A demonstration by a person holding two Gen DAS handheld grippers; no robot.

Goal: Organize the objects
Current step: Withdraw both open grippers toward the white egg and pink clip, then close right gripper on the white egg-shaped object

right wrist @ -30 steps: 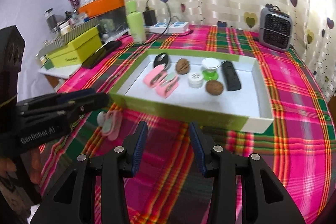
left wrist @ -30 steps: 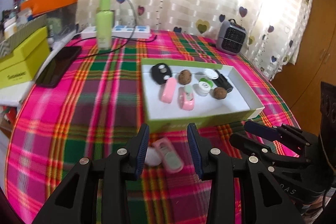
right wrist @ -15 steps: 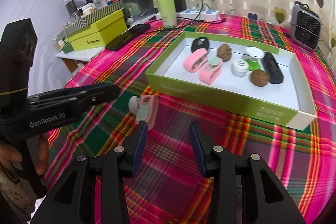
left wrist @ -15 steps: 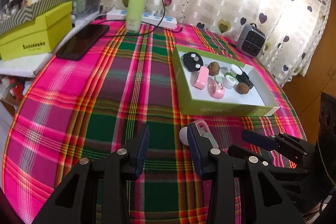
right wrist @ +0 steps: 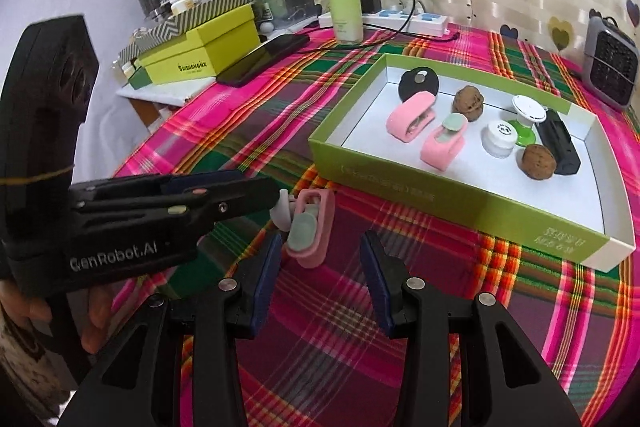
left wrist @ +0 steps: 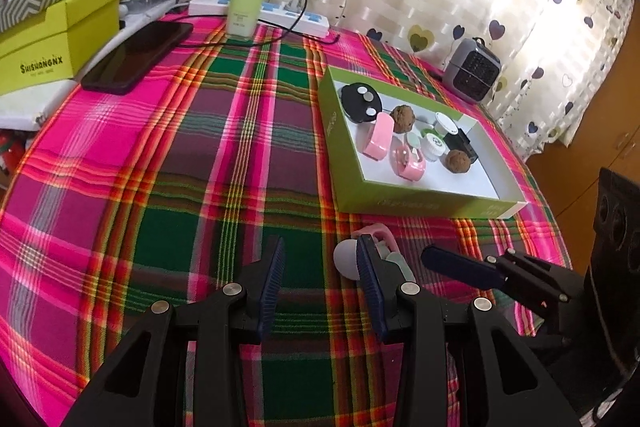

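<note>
Right wrist view: the pink clip [right wrist: 310, 227] is seen lying on the plaid tabletop [right wrist: 420, 307], just near of the green tray [right wrist: 460, 197]. The right tool [right wrist: 320, 259] is closing, jaws still apart, with nothing between them. The left tool [right wrist: 276, 197], jaws apart and empty, is held just left of the clip.
</note>
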